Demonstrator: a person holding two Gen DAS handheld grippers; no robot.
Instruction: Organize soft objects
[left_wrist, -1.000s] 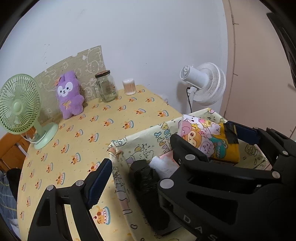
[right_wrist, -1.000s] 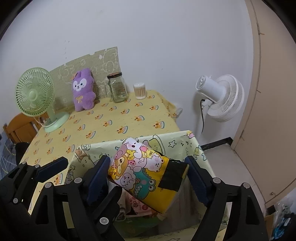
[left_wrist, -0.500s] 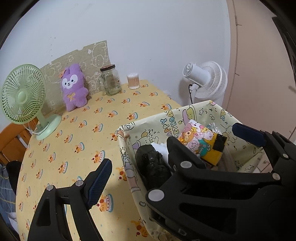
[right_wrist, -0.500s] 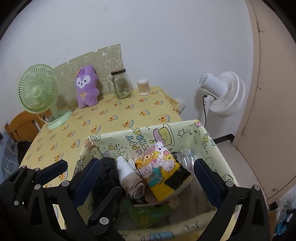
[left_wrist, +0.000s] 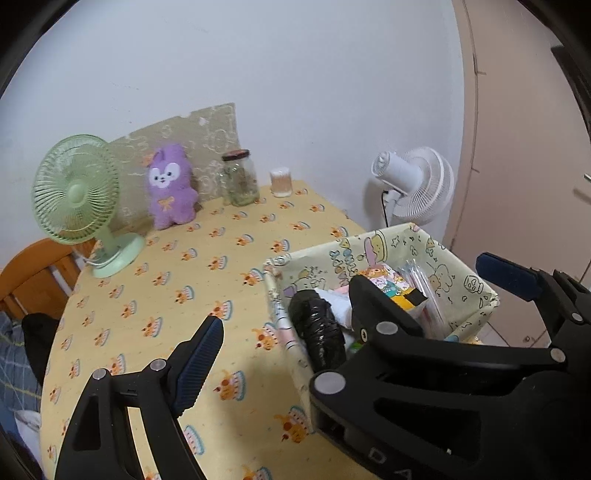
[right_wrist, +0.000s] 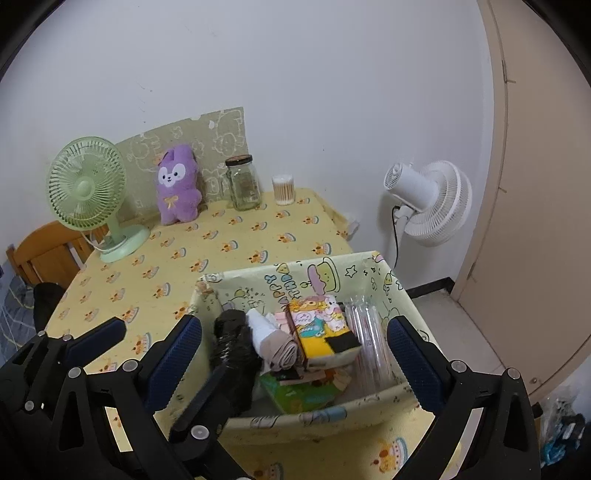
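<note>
Two grippers hang above a soft-sided fabric storage box (right_wrist: 314, 417) printed with pastel cartoons, which stands at the near edge of the tabletop (right_wrist: 229, 236) under its yellow cake-patterned cloth. The right gripper (right_wrist: 295, 354) has just been opening, and its blue-padded fingers (right_wrist: 173, 354) stand at full spread on either side of the box, pressing on nothing. The left gripper (left_wrist: 354, 302) is also wide apart and empty, one finger over the cloth, the other over the box.

The step in hand looks like the release of the cartoon-printed yellow pouch (right_wrist: 325, 336), which lies inside the box, leaning on a rolled beige and white cloth (right_wrist: 273, 343) beside a crumpled black bundle (right_wrist: 232, 343) and some clear plastic sleeves (right_wrist: 365, 343). The pouch looks flat, pliable and brightly printed, with a black patch at one corner.

The only soft thing outside the box is the purple plush rabbit (right_wrist: 177, 188) propped against the far wall, well apart; fetching it would call for a long reach past the glass jar (right_wrist: 243, 182).
</note>
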